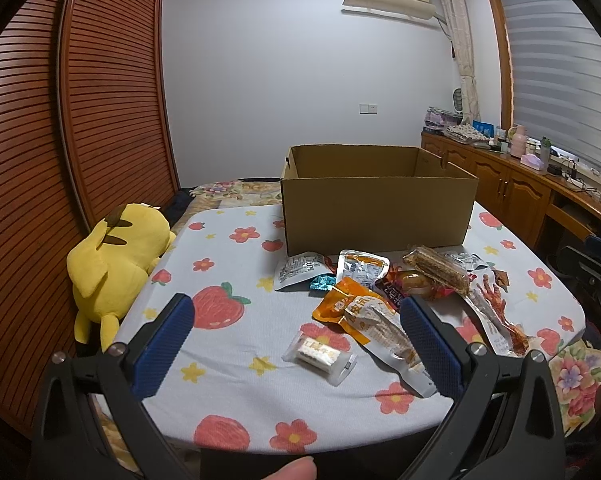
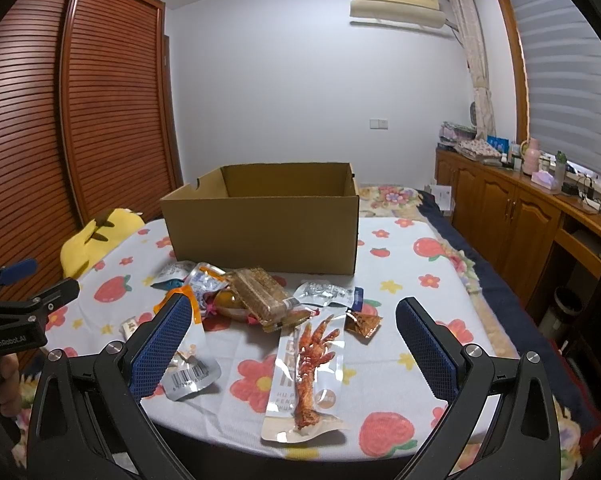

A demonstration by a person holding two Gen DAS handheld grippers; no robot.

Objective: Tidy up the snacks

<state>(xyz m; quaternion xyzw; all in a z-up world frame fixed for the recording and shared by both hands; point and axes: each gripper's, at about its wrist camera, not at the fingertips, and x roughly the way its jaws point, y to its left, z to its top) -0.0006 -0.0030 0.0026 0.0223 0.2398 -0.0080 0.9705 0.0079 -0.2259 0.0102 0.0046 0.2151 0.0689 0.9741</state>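
Note:
An open cardboard box point(image 1: 376, 208) stands at the back of the flower-print table point(image 1: 228, 264); it also shows in the right wrist view point(image 2: 264, 232). Several snack packets lie in a pile before it. A small white wrapped bar point(image 1: 320, 357) and an orange pouch point(image 1: 374, 324) lie between my left gripper's point(image 1: 296, 320) blue fingers, which are open above the table. A chicken-foot packet point(image 2: 308, 368) lies between my right gripper's point(image 2: 294, 318) open fingers. A brown bar point(image 2: 260, 292) lies behind it.
A yellow plush toy point(image 1: 112, 268) lies off the table's left edge. A slatted wooden wardrobe point(image 1: 60, 128) stands left. A wooden sideboard point(image 2: 512, 208) with clutter runs along the right under the window. A bed with a floral blanket point(image 2: 396, 196) lies behind the table.

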